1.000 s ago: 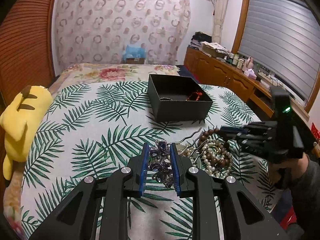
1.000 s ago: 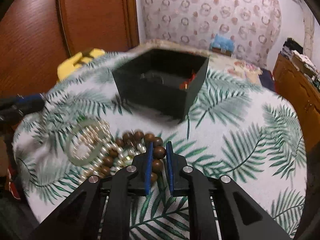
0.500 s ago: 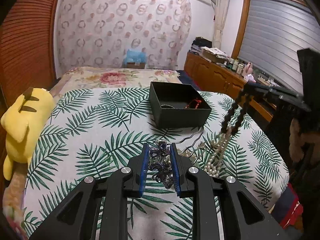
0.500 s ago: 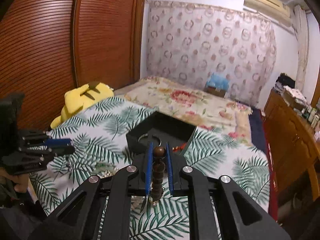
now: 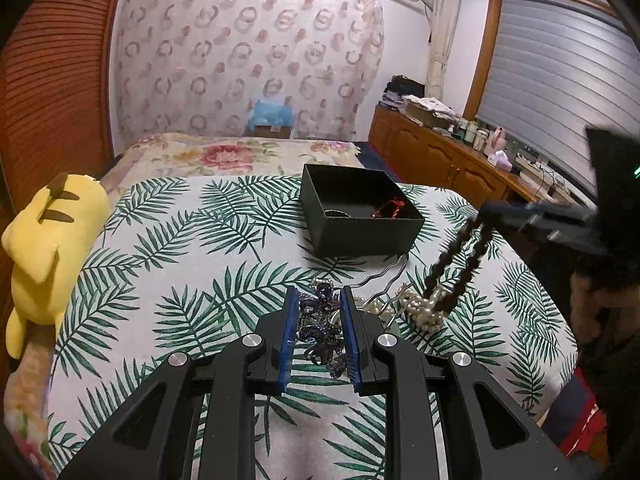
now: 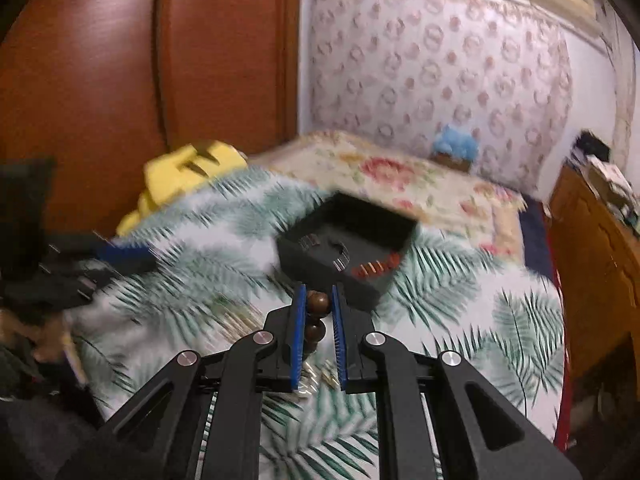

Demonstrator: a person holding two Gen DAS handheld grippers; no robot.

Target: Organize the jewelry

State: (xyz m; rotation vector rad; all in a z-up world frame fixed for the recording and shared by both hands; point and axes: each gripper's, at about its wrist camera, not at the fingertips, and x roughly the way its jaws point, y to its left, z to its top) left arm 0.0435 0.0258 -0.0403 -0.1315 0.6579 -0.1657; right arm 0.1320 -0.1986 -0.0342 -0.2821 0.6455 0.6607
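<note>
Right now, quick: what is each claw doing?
Left claw: closed on the purple jewelry.
Right claw: closed on the brown bead string, lifted clear of the bed.

Box (image 5: 360,216) is sitting on the bedspread (image 5: 180,248) at 12 o'clock w/ 2 items lying inside. Jewelry pile (image 5: 416,308) is lying at 1 o'clock, nearer than the box. Plush toy (image 5: 44,240) is lying at 9 o'clock, on the bed's edge. Dresser (image 5: 448,160) is standing at 2 o'clock, beyond the bed.
</note>
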